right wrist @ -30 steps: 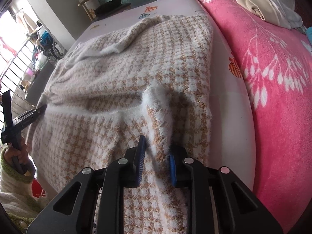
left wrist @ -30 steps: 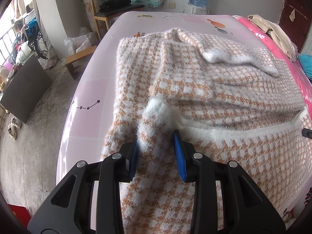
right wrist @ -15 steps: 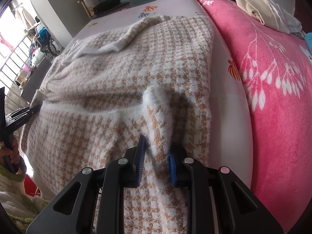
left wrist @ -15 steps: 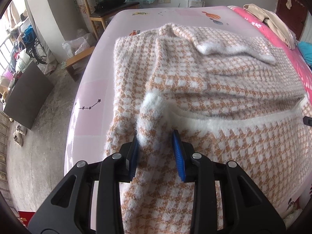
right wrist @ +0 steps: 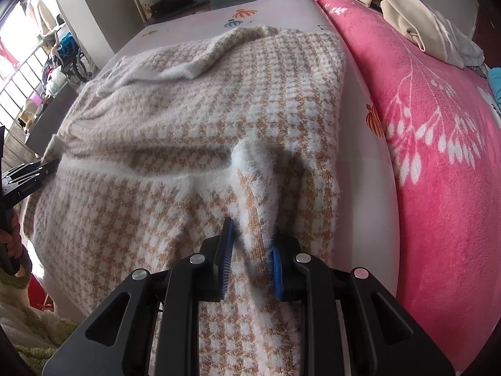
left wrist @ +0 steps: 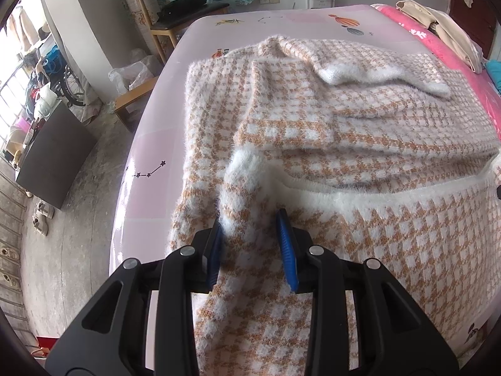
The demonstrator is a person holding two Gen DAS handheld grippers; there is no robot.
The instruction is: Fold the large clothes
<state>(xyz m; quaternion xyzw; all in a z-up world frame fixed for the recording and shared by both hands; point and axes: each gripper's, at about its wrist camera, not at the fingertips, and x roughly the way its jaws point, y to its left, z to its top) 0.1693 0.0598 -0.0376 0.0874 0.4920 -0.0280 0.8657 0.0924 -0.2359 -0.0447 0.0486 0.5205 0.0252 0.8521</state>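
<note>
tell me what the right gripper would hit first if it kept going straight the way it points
Probably more of the checked sweater it already pinches: the right gripper points down at the spread fabric on the bed, though depth is hard to judge.

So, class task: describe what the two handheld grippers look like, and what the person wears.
Both the left gripper and right gripper are matte black, angular frames with silver screws and blue ribbed pads. No cables show. The sleeve is fuzzy cream with green trim.

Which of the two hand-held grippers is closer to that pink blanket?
The right hand-held gripper: the pink blanket lies just beside it. The left hand-held gripper grips the sweater at the bed's opposite side.
</note>
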